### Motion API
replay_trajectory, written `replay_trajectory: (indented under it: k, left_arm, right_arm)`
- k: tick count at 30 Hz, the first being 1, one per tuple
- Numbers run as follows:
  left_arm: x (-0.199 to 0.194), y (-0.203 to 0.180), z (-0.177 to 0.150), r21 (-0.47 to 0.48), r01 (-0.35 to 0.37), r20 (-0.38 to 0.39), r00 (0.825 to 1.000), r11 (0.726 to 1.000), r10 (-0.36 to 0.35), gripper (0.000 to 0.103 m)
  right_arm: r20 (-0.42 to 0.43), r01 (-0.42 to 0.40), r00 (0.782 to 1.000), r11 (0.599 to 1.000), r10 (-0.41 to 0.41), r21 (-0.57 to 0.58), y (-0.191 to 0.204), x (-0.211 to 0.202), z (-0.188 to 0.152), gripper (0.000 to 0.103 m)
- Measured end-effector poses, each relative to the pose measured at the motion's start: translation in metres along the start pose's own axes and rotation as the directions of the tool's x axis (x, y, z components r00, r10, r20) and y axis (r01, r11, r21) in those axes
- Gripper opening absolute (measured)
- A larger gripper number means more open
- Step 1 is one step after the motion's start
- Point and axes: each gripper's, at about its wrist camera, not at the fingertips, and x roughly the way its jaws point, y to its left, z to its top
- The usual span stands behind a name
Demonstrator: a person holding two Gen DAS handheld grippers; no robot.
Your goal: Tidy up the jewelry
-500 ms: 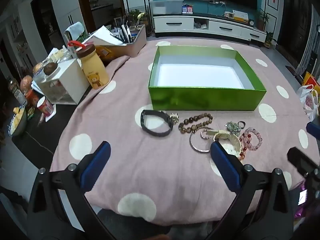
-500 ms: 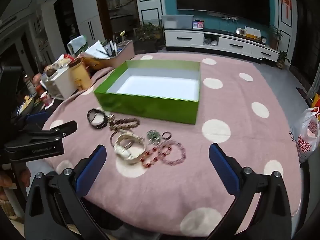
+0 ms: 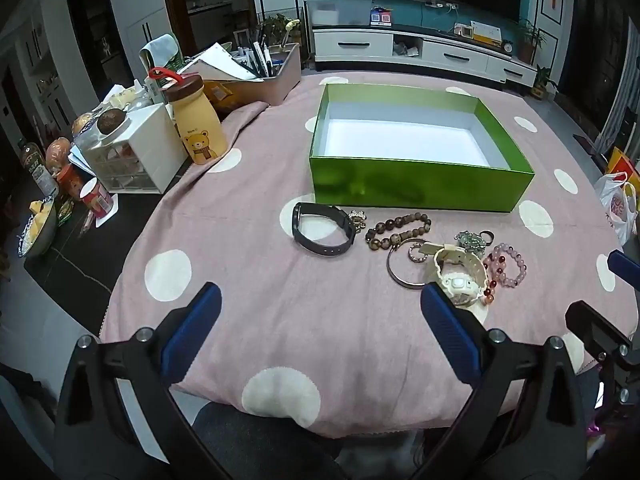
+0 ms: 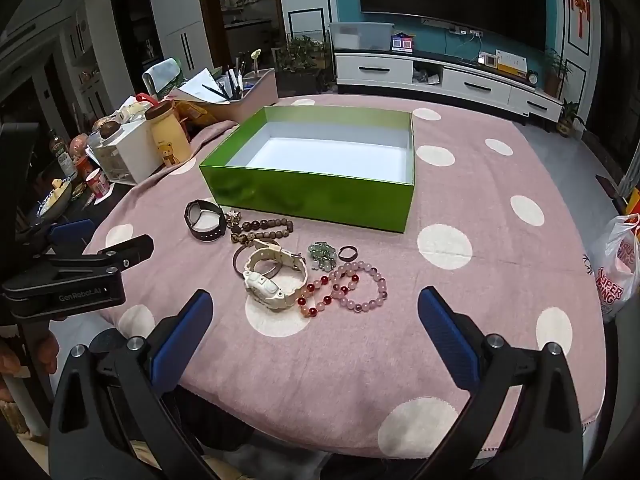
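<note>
An empty green box (image 3: 420, 190) (image 4: 308, 200) with a white inside stands on the pink dotted tablecloth. In front of it lie a black watch (image 3: 322, 229) (image 4: 205, 218), a brown bead bracelet (image 3: 398, 230) (image 4: 262, 227), a cream watch (image 3: 458, 270) (image 4: 274, 274), a metal bangle (image 3: 394, 270), a green charm (image 4: 322, 256), a dark ring (image 4: 347, 253) and pink bead bracelets (image 3: 506, 266) (image 4: 352, 286). My left gripper (image 3: 320, 320) is open and empty near the table's front edge. My right gripper (image 4: 316, 322) is open and empty, just in front of the jewelry.
At the left edge stand a yellow bear bottle (image 3: 198, 120), a white drawer unit (image 3: 132, 152) and a box of pens and papers (image 3: 256, 72). A plastic bag (image 4: 618, 264) hangs at the right. A TV cabinet (image 3: 420, 54) is behind the table.
Both grippers have shifted slightly; the view is almost the same. The jewelry and the box have not moved.
</note>
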Motion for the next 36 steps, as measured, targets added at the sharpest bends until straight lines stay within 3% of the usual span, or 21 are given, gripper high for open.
replay_trajectory:
  k: [36]
  left_arm:
    - [-0.001,-0.01,-0.005,0.04,0.007,-0.001,1.0,0.999,-0.007,0.101]
  right_arm:
    - [0.01,-0.015,1.0,1.0,0.015,-0.002,0.002,-0.004,-0.003,0.102]
